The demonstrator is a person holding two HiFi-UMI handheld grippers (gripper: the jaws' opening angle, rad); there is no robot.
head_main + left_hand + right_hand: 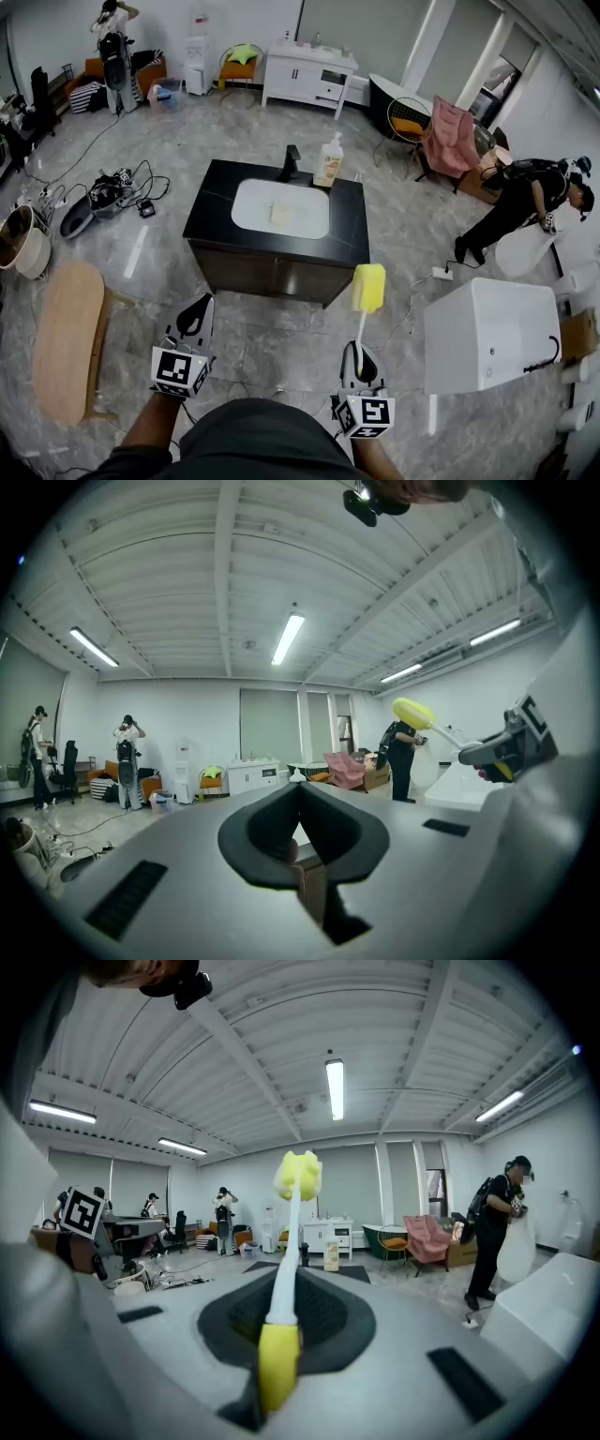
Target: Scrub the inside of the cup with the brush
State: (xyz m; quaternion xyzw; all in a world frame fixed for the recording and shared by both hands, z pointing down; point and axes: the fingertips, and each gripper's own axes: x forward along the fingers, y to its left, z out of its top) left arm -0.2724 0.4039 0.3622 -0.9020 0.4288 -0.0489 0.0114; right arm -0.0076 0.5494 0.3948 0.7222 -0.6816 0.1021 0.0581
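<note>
My right gripper (357,353) is shut on the handle of a brush (367,289) with a yellow sponge head, white stem and yellow grip, which sticks up and forward. In the right gripper view the brush (297,1177) rises from between the jaws of the right gripper (281,1324). The left gripper (200,307) is shut with nothing in it; in its own view the left gripper (300,795) has its jaws together, and the brush (412,712) shows at the right. Ahead stands a black sink counter (211,211). A small pale object (281,214) lies in its white basin; I cannot tell what it is.
A soap bottle (328,161) and a black tap (292,162) stand on the counter's far side. A wooden bench (66,337) is at my left, a white tub (492,333) at my right. Cables (122,192) lie on the floor. People stand at the back left and far right.
</note>
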